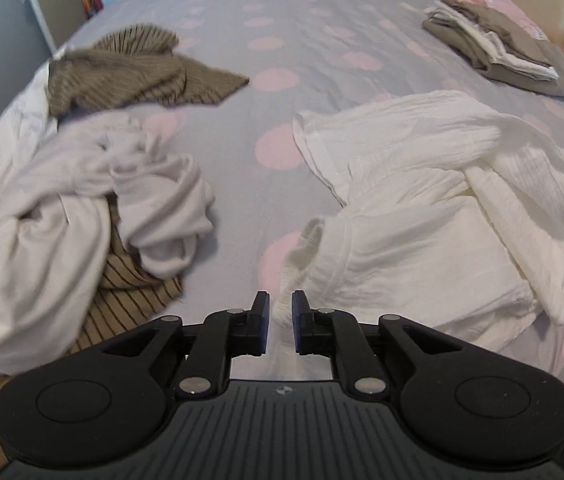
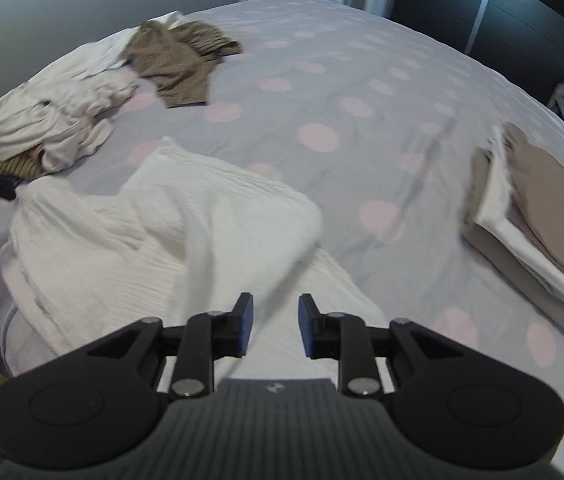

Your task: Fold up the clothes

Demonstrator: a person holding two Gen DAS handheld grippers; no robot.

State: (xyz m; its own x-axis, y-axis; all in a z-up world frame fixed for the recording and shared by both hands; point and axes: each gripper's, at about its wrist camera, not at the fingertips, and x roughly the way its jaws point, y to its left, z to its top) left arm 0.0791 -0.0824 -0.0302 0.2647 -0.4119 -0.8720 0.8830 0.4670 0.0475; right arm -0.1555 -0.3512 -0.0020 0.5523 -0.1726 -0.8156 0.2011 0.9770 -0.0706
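- White garment (image 1: 434,200) lies crumpled on the near right part of the bed (image 1: 302,40), half spread, one sleeve flopped across its body. Crinkled thin cotton by the look; I judge it light, limp and not slippery.
- Left gripper (image 1: 280,322): fingers slightly apart, a narrow gap, with a twisted tail of the white cloth running between them. Cannot tell whether they pinch it or merely straddle it.
- Right gripper (image 2: 276,326): fingers open wider, hovering over the near edge of the same garment (image 2: 186,216), holding nothing.
- Likely handling: no stiffness, so it sags from any single hold; take it at two seamed points, hem corners or shoulders, and draw it flat.
- Pinch one layer only; crinkle fabric bunches easily.
- Far left: brown knit top (image 1: 134,70). Near left: heap of white clothes (image 1: 62,208) over striped cloth.
- Far right: folded stack (image 2: 538,208), beige and white, well apart from the work.
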